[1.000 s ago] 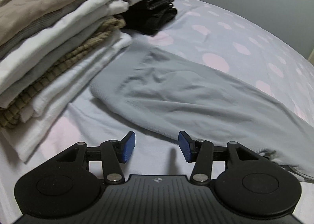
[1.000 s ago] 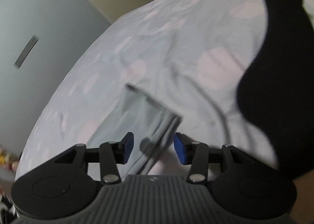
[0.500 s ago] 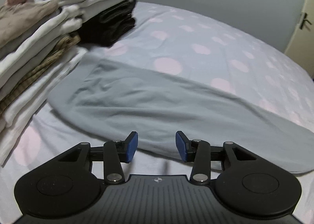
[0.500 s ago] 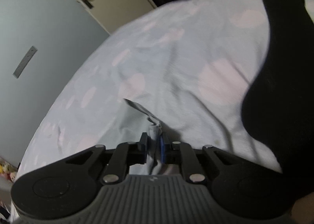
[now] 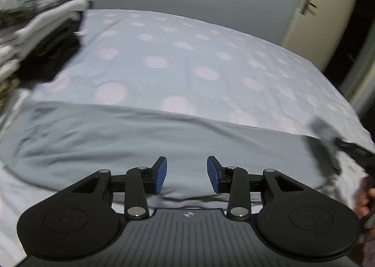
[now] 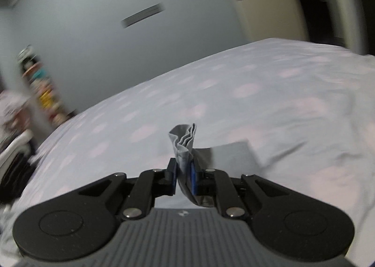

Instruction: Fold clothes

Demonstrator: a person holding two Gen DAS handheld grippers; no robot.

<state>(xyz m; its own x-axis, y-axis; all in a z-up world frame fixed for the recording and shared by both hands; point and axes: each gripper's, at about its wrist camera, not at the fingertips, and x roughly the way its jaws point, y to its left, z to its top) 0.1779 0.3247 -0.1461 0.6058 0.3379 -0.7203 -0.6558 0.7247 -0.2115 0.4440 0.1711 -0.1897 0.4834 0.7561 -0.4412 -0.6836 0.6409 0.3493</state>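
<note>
A long grey garment (image 5: pixel 121 135) lies stretched across the polka-dot bed sheet (image 5: pixel 178 56). My left gripper (image 5: pixel 186 174) is open and empty, low over the garment's near edge around its middle. My right gripper (image 6: pixel 183 179) is shut on the bunched end of the grey garment (image 6: pixel 184 144) and holds it lifted off the bed. That raised end also shows at the right of the left wrist view (image 5: pixel 324 135), with the right gripper's dark body behind it.
A stack of folded clothes (image 5: pixel 30 39), white and black, stands at the left of the bed. A grey wall and a cream door (image 5: pixel 321 16) lie beyond the bed. Blurred shelves with coloured items (image 6: pixel 39 89) stand at the far left.
My right gripper, shut on the garment's end since half a second ago, has lifted it off the bed. My left gripper swung right along the garment and stayed open.
</note>
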